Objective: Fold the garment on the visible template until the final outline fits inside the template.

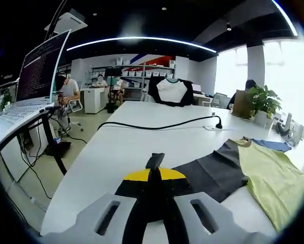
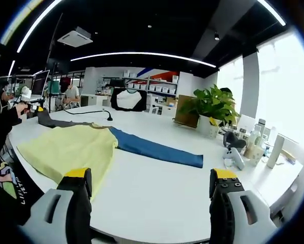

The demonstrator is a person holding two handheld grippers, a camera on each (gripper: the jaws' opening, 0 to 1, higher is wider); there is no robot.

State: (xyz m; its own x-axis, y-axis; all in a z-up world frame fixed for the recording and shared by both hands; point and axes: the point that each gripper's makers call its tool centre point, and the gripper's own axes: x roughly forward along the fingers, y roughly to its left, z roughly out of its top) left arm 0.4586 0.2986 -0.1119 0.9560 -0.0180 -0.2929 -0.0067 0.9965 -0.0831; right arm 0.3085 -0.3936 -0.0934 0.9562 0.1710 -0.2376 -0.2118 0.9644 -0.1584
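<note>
A long-sleeved garment lies spread on the white table (image 1: 121, 147). It has a yellow body (image 1: 274, 178) (image 2: 65, 147), one blue sleeve (image 2: 157, 150) (image 1: 273, 145) and one dark grey sleeve (image 1: 213, 173) (image 2: 58, 122). My left gripper (image 1: 154, 175) is shut on the end of the dark sleeve, and black cloth shows between its yellow-tipped jaws. In the right gripper view that left gripper (image 2: 36, 108) is held by a hand at the garment's far left end. My right gripper (image 2: 152, 178) stands wide open above the table's near edge, with nothing between its jaws.
A black cable (image 1: 157, 125) runs across the table beyond the garment. A potted plant (image 2: 213, 107) and bottles (image 2: 253, 142) stand at the right end. A black-and-white shirt (image 1: 171, 91) is propped at the far end. A monitor (image 1: 40, 66) stands on the left desk; people sit behind.
</note>
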